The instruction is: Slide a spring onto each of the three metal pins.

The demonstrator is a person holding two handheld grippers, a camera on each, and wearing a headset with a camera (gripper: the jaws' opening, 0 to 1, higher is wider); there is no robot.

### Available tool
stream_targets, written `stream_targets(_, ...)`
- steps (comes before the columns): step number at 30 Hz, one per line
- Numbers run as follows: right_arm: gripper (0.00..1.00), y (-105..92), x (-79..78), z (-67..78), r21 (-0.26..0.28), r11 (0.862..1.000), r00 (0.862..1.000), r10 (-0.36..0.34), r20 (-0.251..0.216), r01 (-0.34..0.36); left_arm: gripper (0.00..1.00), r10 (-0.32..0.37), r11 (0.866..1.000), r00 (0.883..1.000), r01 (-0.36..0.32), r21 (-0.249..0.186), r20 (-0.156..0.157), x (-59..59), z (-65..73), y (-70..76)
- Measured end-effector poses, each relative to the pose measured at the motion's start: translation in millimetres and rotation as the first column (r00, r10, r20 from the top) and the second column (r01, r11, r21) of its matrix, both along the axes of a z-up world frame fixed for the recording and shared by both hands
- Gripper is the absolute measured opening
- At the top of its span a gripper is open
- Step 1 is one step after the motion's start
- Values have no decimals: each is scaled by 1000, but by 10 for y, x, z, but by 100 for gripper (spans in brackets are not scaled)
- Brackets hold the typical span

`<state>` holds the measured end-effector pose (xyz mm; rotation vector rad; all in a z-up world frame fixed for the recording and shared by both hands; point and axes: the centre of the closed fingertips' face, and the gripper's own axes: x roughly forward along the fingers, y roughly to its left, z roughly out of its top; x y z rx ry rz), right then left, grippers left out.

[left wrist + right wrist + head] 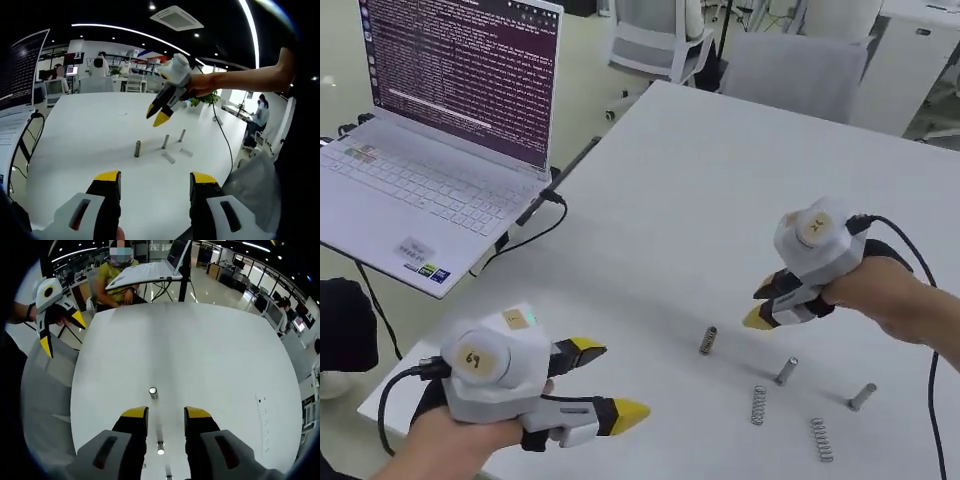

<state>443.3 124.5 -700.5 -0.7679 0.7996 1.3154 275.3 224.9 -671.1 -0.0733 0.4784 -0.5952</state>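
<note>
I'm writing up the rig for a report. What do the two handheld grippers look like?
The left gripper and right gripper match: rounded white housings, black jaws with yellow tips, a black cable trailing from the back. Each housing bears a round tan sticker; the left's reads 69. The hands wear no gloves.

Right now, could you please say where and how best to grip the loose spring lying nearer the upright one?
Across its middle coils, probably from above with the right tongs straddling its width: the spring lies flat on the table, long sides free, the nearest pin standing apart.
</note>
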Motion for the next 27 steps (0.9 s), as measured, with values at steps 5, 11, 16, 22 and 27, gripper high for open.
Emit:
stream_targets(5, 28, -107, 16, 64, 59, 996, 997, -71, -17, 72, 50, -12, 1000, 1000, 12, 3, 1, 39, -3, -18)
stream_targets(11, 30, -238, 21, 180, 139, 977, 987, -159, -29, 161, 51, -24, 1000, 1000, 24, 5, 0, 64, 12, -25)
stream_targets(16, 33, -337, -63, 287, 201, 955, 976, -215, -39, 219, 51, -30, 1000, 1000, 30, 9, -3, 92, 10, -12)
stream_targets(22, 35, -516, -167, 366, 246, 928, 960, -276, -51, 280, 51, -43, 999, 999, 43, 11, -8, 126, 9, -39)
stream_targets(27, 37, -668, -224, 399, 265, 908, 946, -320, -62, 324, 51, -53, 999, 999, 53, 10, -5, 163, 25, -65)
